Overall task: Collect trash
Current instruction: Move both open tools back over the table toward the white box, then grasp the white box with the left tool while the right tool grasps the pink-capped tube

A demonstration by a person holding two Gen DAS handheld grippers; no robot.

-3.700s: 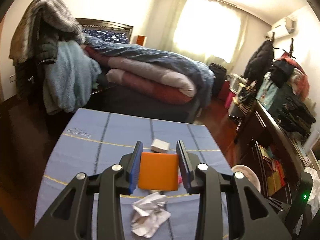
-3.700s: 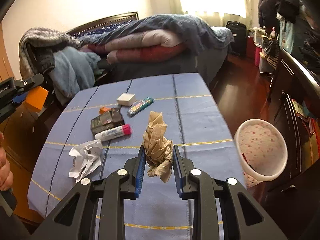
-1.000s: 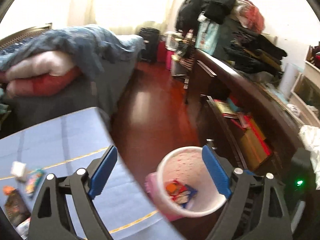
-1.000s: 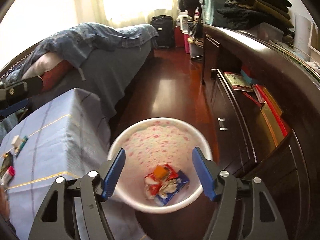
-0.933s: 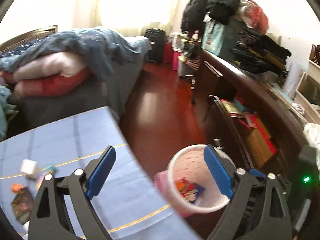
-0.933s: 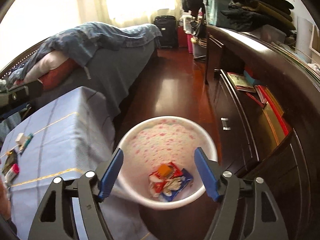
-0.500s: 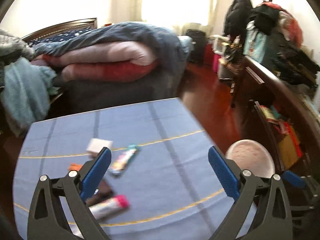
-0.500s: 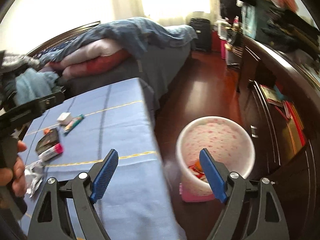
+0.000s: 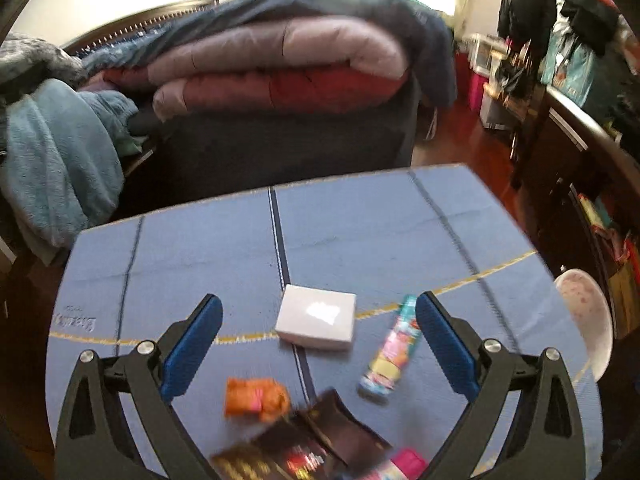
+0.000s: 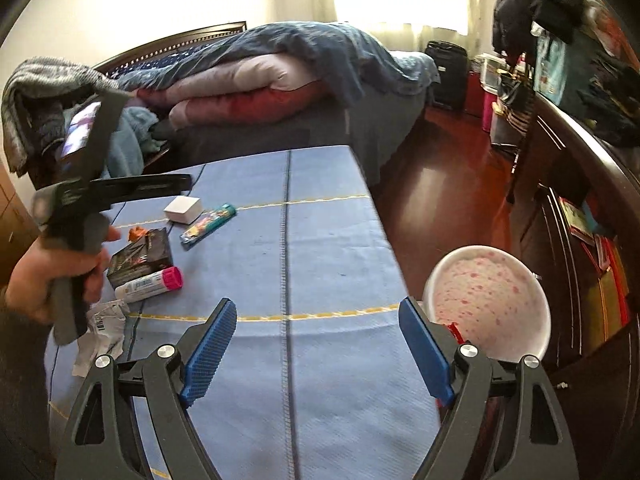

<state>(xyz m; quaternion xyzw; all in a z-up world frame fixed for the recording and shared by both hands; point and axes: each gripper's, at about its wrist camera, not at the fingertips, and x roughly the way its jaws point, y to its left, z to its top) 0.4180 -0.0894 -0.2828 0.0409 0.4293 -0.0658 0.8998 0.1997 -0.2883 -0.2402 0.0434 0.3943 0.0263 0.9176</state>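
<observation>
Matt cloth tablecloth (image 10: 332, 240); glossy wood floor (image 10: 452, 184).

Left gripper (image 9: 318, 344), jaws wide and empty after opening further, above a blue tablecloth (image 9: 200, 248). Between the jaws: white box (image 9: 317, 322), candy tube (image 9: 390, 356), orange wrapper (image 9: 256, 398), dark box (image 9: 316, 440). Bin (image 9: 586, 312) at right edge.

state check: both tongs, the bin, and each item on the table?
left tongs: open, empty
right tongs: open, empty
bin: upright on the floor beside the table
white box: closed, flat
dark carton: flap open
pink-capped tube: capped, lying
crumpled paper: lying at table edge
</observation>
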